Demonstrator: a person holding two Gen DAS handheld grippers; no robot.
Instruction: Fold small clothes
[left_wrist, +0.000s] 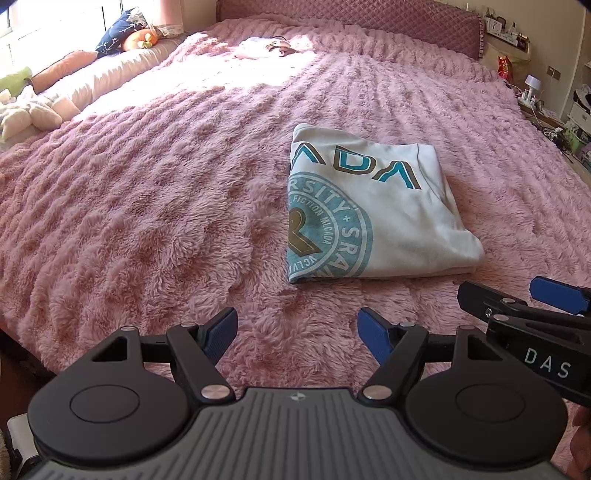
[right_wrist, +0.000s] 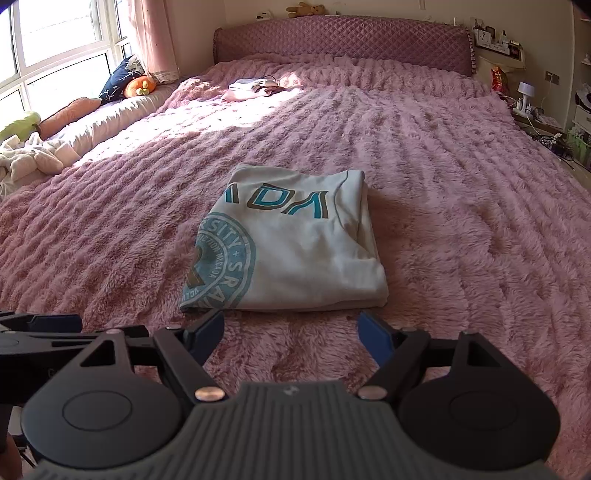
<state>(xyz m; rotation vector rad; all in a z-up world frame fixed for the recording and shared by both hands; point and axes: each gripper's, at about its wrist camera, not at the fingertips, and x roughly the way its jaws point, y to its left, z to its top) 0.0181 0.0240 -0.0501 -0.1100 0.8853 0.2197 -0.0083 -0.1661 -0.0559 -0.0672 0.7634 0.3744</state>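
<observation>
Grippers hovering agape, empty, near folded shirt on bed; fold looking finished, likely awaiting stacking aside.

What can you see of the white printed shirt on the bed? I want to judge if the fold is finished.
The white shirt lies folded into a compact, roughly square stack on the fluffy pink bedspread. It looks like soft cotton, printed with teal-and-brown letters and a partly hidden teal round emblem. Layered edges show at its near side; a seam curves across the top. Nothing but the bedspread touches it; both open grippers are short of it.
</observation>
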